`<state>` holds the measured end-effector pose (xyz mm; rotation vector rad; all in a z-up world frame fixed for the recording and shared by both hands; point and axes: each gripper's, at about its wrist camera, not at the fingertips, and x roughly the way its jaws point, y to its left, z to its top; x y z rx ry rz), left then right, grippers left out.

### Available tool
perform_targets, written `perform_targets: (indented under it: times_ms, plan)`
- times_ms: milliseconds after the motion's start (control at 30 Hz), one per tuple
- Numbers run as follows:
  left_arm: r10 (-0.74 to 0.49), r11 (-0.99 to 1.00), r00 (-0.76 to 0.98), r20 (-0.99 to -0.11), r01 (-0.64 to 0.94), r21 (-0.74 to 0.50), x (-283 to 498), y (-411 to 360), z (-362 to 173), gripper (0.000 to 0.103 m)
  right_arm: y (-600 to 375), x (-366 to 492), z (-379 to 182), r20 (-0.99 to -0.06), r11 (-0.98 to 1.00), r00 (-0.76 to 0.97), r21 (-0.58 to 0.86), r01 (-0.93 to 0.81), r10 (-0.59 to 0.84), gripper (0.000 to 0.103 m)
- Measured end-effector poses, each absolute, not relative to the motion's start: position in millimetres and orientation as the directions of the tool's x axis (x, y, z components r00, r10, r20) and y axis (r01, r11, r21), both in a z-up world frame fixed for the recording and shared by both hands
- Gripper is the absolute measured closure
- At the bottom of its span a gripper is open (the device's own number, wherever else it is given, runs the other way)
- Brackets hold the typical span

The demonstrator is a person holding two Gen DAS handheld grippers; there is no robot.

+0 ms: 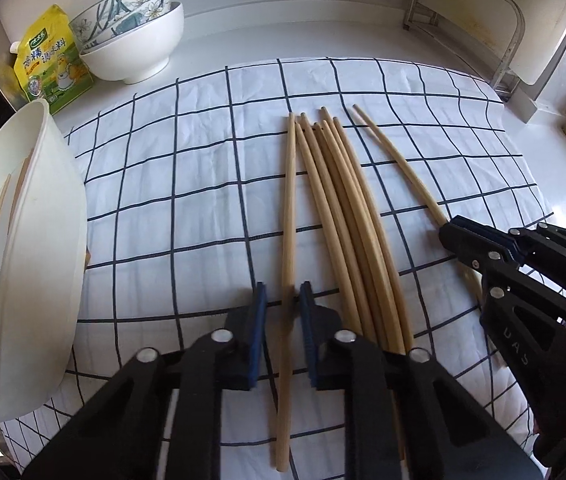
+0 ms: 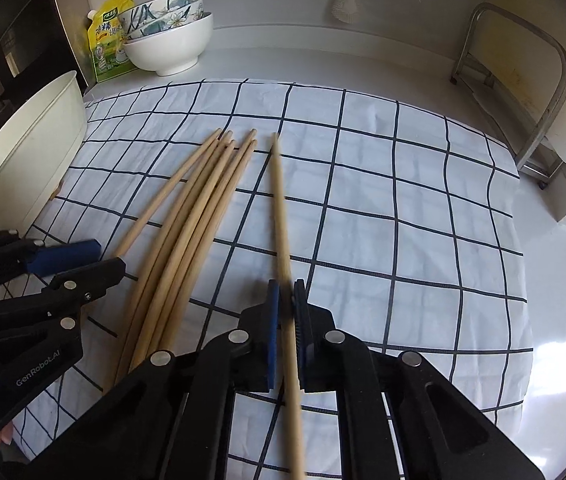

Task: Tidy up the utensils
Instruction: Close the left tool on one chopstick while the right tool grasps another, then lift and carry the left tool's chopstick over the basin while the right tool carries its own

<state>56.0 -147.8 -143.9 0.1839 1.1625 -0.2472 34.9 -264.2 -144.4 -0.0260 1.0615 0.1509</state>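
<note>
Several wooden chopsticks lie in a bundle on a checked cloth; the bundle also shows in the right wrist view. My left gripper straddles the leftmost chopstick, jaws a little apart around it, not clamped. My right gripper is shut on a single chopstick, set apart to the right of the bundle and slightly blurred. The right gripper also shows in the left wrist view, at the right.
A white tub with chopsticks inside lies at the left edge of the cloth. Stacked bowls and a yellow pouch stand at the back left. A metal rack stands at the back right.
</note>
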Motion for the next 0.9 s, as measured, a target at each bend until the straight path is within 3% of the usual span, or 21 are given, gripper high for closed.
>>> perform_targets:
  times_ms: [333, 900]
  plan:
    - [-0.143, 0.96, 0.33, -0.933, 0.275, -0.049, 60, -129, -135, 0.096, -279, 25, -127, -0.86, 0.982, 0.475, 0.18, -0.06, 0.187, 0.097]
    - [-0.237, 0.948, 0.472, -0.849, 0.302, -0.097, 57, -56, -33, 0.096, -218, 29, -36, -0.768, 0.972, 0.598, 0.215, -0.095, 0.228, 0.097]
